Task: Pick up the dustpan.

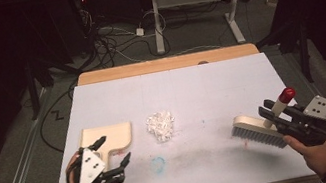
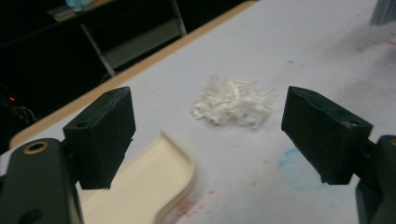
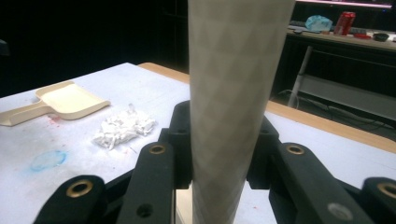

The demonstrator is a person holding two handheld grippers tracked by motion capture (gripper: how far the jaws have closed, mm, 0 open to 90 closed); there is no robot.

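A cream dustpan (image 1: 110, 134) lies flat at the left of the white table sheet (image 1: 201, 90). My left gripper (image 1: 116, 148) hovers open at the pan's near corner by its handle, holding nothing; in the left gripper view one jaw sits over the dustpan (image 2: 154, 179). A pile of white paper scraps (image 1: 160, 125) lies mid-table, just right of the pan. At the right, my right gripper (image 1: 272, 112) is shut on the red-tipped handle of a brush (image 1: 258, 131), whose grey bristles rest on the sheet. The brush handle (image 3: 233, 93) rises between the right gripper's (image 3: 219, 154) jaws.
A blue smudge (image 1: 157, 163) and faint red marks stain the sheet near the front. The bare wooden table edge (image 1: 166, 64) runs along the far side. Beyond it are floor cables (image 1: 112, 44) and another desk's legs (image 1: 157, 21).
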